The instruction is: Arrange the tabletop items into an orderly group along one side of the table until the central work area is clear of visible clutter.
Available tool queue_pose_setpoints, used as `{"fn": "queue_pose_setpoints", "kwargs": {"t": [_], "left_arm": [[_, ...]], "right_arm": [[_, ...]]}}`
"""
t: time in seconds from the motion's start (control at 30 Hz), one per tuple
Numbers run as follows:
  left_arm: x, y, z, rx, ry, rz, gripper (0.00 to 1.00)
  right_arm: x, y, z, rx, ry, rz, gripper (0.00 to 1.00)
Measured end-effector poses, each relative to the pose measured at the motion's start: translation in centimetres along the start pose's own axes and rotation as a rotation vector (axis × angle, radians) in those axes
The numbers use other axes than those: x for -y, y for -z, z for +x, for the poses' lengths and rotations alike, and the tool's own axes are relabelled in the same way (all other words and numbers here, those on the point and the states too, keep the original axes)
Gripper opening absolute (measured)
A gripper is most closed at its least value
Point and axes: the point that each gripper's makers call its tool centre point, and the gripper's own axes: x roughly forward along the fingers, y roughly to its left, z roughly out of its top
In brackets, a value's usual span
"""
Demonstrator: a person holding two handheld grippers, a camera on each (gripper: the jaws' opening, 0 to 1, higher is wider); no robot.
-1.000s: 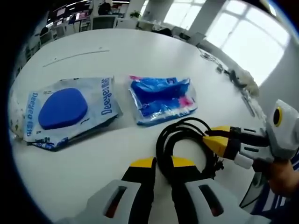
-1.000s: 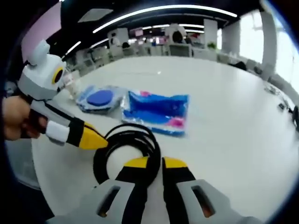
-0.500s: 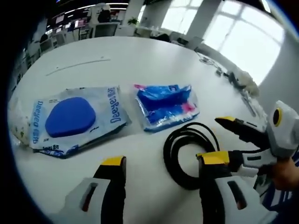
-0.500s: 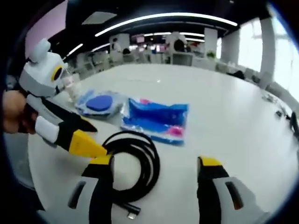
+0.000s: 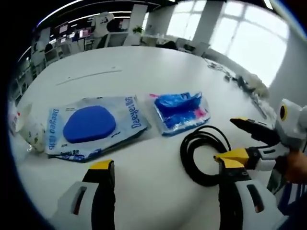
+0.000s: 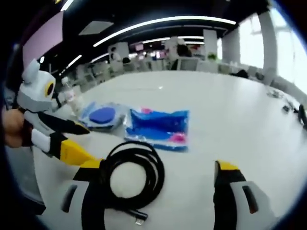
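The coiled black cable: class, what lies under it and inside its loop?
Only bare white table shows inside the coiled black cable. What lies directly beneath its strands is covered.

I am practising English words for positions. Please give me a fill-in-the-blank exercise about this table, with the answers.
1. The black cable lies in a ____.
2. Both the left gripper and the right gripper have their jaws ____.
3. The blue pack lies between the cable and the ____ pouch.

Missing words: coil; open; Deeyeo
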Motion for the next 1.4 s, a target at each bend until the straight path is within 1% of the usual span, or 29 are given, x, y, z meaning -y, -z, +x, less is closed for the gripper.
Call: {"fn": "queue_pose_setpoints", "kwargs": {"t": [0.07, 0.13, 0.23, 0.33, 0.4, 0.53, 0.63, 0.73, 0.77, 0.87, 0.97, 1.07, 1.17, 1.27, 1.4], "left_arm": [[-0.3, 0.1, -0.3, 0.005, -0.006, 0.003, 0.9], [-0.6, 0.0, -0.6, 0.022, -0.002, -0.018, 0.94], [-1.1, 0.0, -1.1, 0.025, -0.006, -0.03, 0.95], [-1.7, -0.1, -1.8, 0.038, -0.016, -0.023, 0.98], [-2.0, -0.2, -2.2, 0.045, -0.016, -0.015, 1.0], [-2.7, -0.3, -3.2, 0.058, -0.014, -0.005, 1.0], [-3.4, -0.3, -4.0, 0.068, -0.016, -0.036, 1.0], [-4.0, 0.0, -4.8, 0.05, -0.024, -0.052, 1.0], [-4.4, 0.2, -5.2, 0.037, -0.033, -0.072, 1.0], [-5.5, 0.3, -6.2, 0.058, -0.041, -0.098, 1.0], [-6.4, 0.7, -7.0, 0.063, -0.053, -0.1, 1.0], [-6.8, 0.8, -7.6, 0.072, -0.058, -0.085, 1.0], [-7.1, 0.5, -8.1, 0.082, -0.06, -0.081, 1.0], [-7.2, 0.3, -8.5, 0.088, -0.06, -0.079, 1.0], [-7.6, 0.3, -8.9, 0.089, -0.06, -0.088, 1.0]], "right_arm": [[-0.1, 0.0, 0.0, 0.0, -0.003, 0.0, 1.0], [-0.4, -0.1, -0.1, 0.012, -0.018, 0.019, 1.0], [-0.5, -0.2, -0.2, 0.01, -0.021, 0.028, 1.0], [-0.9, -0.3, -0.3, 0.012, -0.033, 0.044, 1.0], [-1.2, -0.2, -0.4, 0.001, -0.042, 0.061, 1.0], [-1.7, -0.5, -0.9, 0.0, -0.039, 0.049, 1.0], [-1.8, -0.7, -1.2, 0.006, -0.041, 0.056, 1.0], [-2.0, -0.8, -1.5, 0.002, -0.044, 0.063, 1.0], [-2.0, -0.7, -1.6, -0.003, -0.044, 0.065, 1.0], [-2.2, -0.6, -1.6, -0.01, -0.047, 0.071, 1.0], [-2.3, -0.9, -1.5, -0.01, -0.043, 0.069, 1.0], [-2.3, -1.2, -1.5, -0.016, -0.033, 0.089, 1.0], [-3.0, -1.7, -1.7, -0.012, -0.053, 0.112, 1.0], [-3.5, -2.0, -1.9, -0.021, -0.059, 0.113, 1.0], [-3.6, -2.1, -2.3, -0.019, -0.054, 0.114, 1.0]]}}
